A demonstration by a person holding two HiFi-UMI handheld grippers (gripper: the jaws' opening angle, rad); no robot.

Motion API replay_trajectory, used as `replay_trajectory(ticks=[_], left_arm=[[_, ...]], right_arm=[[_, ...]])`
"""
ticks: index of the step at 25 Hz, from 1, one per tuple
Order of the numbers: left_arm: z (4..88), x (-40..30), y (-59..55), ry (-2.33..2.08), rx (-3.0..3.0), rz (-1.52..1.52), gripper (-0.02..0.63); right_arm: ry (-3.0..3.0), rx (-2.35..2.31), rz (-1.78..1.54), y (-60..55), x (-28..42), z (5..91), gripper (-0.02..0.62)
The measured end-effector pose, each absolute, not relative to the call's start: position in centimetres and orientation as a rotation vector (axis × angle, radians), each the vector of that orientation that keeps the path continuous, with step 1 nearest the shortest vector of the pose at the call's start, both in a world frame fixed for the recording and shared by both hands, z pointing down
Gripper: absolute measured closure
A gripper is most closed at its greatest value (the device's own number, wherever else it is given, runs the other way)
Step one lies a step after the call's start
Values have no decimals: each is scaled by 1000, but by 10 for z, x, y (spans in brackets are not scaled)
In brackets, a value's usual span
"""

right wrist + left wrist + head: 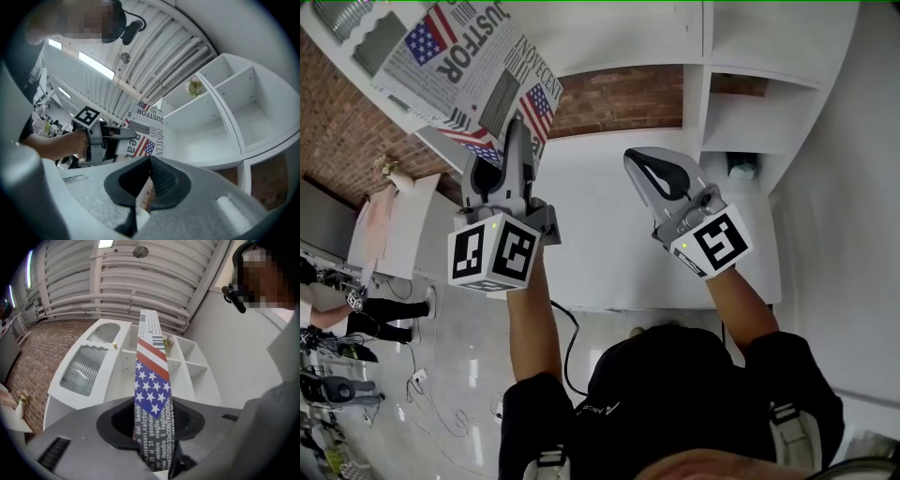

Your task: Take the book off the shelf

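Note:
The book [473,66], its cover printed like a newspaper with US flags, hangs in the air at the upper left of the head view, off the white shelf unit [741,103]. My left gripper [517,136] is shut on its lower edge. In the left gripper view the book's spine [152,376] stands upright between the jaws of the left gripper [152,427], with the shelf unit [187,364] behind. My right gripper [643,161] hovers to the right, shut and holding nothing. The right gripper view shows the right gripper [149,161], the book [143,129] and the left gripper [105,140].
A white counter [609,244] lies under both grippers, backed by a brick wall [619,98]. A small plant [195,86] sits in an upper cubby. A small object [741,167] rests in a lower cubby. A side table with flowers [389,183] and people [337,309] are at left.

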State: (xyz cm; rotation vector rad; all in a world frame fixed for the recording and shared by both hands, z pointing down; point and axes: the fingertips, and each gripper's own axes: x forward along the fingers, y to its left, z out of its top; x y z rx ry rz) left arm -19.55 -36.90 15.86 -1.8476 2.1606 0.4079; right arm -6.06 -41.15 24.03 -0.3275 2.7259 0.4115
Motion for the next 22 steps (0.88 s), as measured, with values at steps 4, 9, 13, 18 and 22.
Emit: replay_trajectory(ticks=[4, 9, 13, 18, 22], left_arm=[[184, -179, -345, 2157, -1860, 453, 454], [226, -164, -318, 2136, -1842, 497, 454], [227, -165, -321, 2148, -1876, 523, 454], [229, -166, -321, 2170, -1911, 553, 454], [229, -166, -321, 2176, -1931, 569, 454]], right_arm=[[2691, -363, 470, -401, -49, 252, 594], [2697, -367, 484, -391, -41, 297, 594], [2743, -384, 405, -401, -42, 308, 594], [2774, -369, 373, -397, -44, 306, 594], [2776, -363, 365, -393, -42, 299, 594]])
